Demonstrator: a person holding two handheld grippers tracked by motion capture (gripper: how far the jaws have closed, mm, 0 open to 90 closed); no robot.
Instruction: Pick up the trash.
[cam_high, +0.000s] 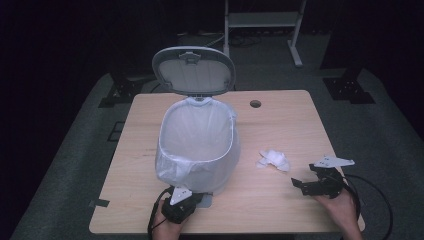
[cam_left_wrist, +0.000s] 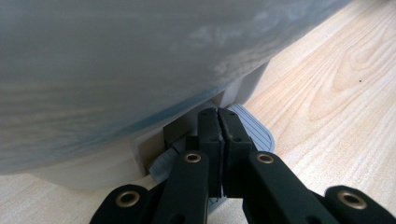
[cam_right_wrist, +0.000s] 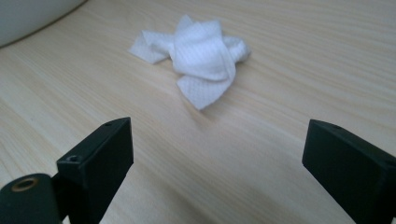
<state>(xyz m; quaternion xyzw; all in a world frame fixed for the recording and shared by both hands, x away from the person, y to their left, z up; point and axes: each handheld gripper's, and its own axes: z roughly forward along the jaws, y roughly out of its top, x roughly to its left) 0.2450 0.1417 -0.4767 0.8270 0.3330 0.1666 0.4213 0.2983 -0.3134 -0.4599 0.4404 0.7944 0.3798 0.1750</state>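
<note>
A white pedal bin (cam_high: 197, 150) lined with a thin white bag stands mid-table, its lid (cam_high: 194, 71) raised upright. My left gripper (cam_high: 199, 197) (cam_left_wrist: 218, 116) is shut, jaws pressed together with nothing between them, tips resting down on the bin's grey ribbed pedal (cam_left_wrist: 256, 129) at the front of its base. A crumpled white tissue (cam_high: 273, 160) (cam_right_wrist: 201, 52) lies on the wood to the right of the bin. My right gripper (cam_high: 303, 175) (cam_right_wrist: 219, 137) is open wide, low over the table, a short way from the tissue and pointing at it.
The wooden table (cam_high: 280, 120) has a round cable hole (cam_high: 255, 103) at the back right of the bin. The bin's body (cam_left_wrist: 140, 60) bulges just above my left jaws. Beyond the table are dark floor and a white stand (cam_high: 262, 22).
</note>
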